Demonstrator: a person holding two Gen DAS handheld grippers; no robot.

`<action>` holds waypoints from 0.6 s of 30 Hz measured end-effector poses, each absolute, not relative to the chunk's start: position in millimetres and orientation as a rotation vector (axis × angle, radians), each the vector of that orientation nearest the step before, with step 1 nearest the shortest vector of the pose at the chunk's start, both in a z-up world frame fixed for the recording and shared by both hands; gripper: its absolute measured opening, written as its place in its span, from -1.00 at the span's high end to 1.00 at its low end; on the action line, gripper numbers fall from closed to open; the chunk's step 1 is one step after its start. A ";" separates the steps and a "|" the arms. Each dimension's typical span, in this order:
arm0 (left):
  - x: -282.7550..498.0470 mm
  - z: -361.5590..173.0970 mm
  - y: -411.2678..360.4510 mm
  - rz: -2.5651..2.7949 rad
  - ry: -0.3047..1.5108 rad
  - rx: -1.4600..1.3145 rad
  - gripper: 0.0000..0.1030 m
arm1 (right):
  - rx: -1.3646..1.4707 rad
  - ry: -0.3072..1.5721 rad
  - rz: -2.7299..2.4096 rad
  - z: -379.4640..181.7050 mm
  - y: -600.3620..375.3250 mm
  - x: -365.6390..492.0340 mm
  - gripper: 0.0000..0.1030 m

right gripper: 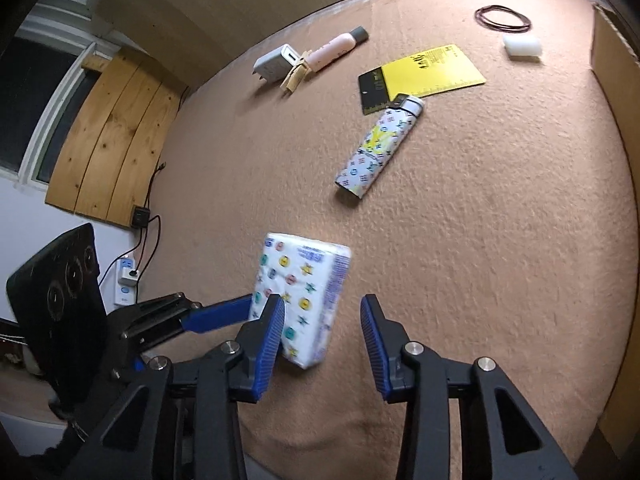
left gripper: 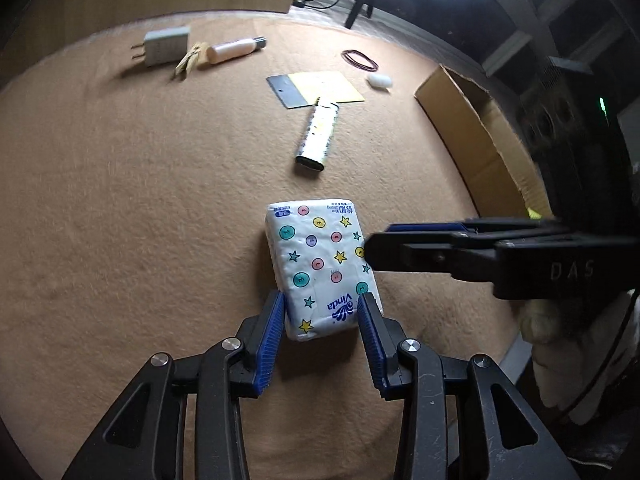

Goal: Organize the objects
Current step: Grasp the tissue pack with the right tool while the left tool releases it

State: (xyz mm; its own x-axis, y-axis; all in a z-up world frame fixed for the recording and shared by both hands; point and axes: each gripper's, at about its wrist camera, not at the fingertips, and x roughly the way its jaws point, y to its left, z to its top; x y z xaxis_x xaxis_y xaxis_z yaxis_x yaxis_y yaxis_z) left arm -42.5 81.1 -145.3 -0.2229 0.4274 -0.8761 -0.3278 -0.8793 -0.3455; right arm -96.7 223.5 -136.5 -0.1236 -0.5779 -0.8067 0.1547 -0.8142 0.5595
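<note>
The left tongs [left gripper: 320, 312] are clamped on the near end of a pack of Vinda tissues [left gripper: 322, 268], one blue pad against each long side. In the right wrist view the pack [right gripper: 302, 300] looks tilted and lifted off the tan felt table [right gripper: 480, 240]. The right tongs [right gripper: 323, 320] stand apart, holding nothing, just beside the pack; in the left wrist view they reach in side-on near its right edge. Farther back lie a patterned lighter [right gripper: 378, 150], a yellow card [right gripper: 434, 70] under a dark scraper [right gripper: 374, 92], a white charger [right gripper: 276, 65], a pink tube [right gripper: 334, 50], rubber bands [right gripper: 503, 19] and a small white block [right gripper: 522, 46]. A cardboard box [left gripper: 476, 136] sits at the right edge.
</note>
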 end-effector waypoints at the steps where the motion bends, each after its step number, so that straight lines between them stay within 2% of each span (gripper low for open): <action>1: -42.7 -144.5 82.9 2.147 -0.108 -1.575 0.05 | 1.668 -0.458 -1.982 -136.5 220.7 -97.2 0.30; 3: -46.1 -143.4 84.9 2.175 -0.106 -1.592 -0.16 | 1.671 -0.441 -1.988 -136.2 218.0 -98.6 0.29; 6: -52.4 -145.6 85.2 2.176 -0.097 -1.617 -0.21 | 1.682 -0.432 -1.989 -136.7 215.6 -99.9 0.27; 10: -57.3 -151.0 83.3 2.154 -0.090 -1.654 -0.42 | 1.701 -0.433 -1.978 -140.8 213.0 -99.4 0.25; 17: -57.3 -153.2 82.4 2.126 -0.129 -1.653 -0.39 | 1.695 -0.429 -1.952 -139.9 206.3 -97.0 0.25; 18: -57.5 -153.1 82.2 2.120 -0.143 -1.651 -0.31 | 1.695 -0.429 -1.947 -139.9 205.2 -96.7 0.26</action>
